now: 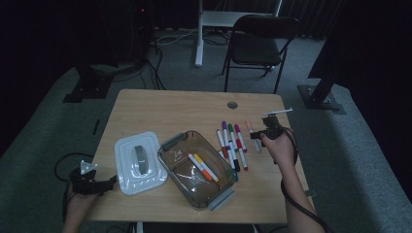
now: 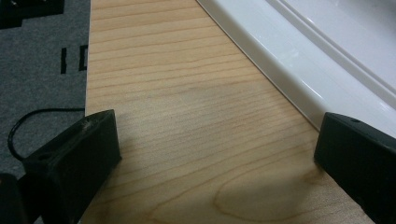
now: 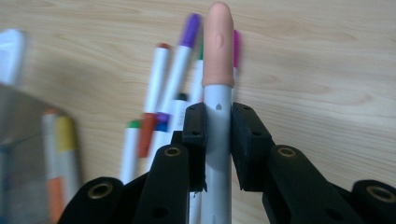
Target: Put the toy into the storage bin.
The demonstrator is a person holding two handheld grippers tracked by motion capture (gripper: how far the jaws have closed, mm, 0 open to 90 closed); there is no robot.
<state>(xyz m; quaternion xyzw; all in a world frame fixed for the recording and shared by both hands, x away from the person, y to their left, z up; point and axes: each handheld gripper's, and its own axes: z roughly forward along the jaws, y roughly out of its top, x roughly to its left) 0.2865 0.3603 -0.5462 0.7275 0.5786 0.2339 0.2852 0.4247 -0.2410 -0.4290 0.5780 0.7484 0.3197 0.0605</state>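
**Wood, plastic and a little gloss**

My right gripper (image 3: 218, 128) has matt black plastic jaws with brass-coloured rivets, and they pinch a marker (image 3: 217, 93) with a smooth white plastic barrel and a soft-looking, satin peach cap. The table (image 2: 187, 140) under my left gripper (image 2: 215, 154) is pale wood with plain grain and a dull, smooth finish. The white lid (image 2: 299, 65) beside it is glossy moulded plastic that catches the light. The box (image 1: 197, 167) is smoky clear plastic, shiny, with grey clasps. The floor (image 1: 43, 121) looks like rough grey carpet.
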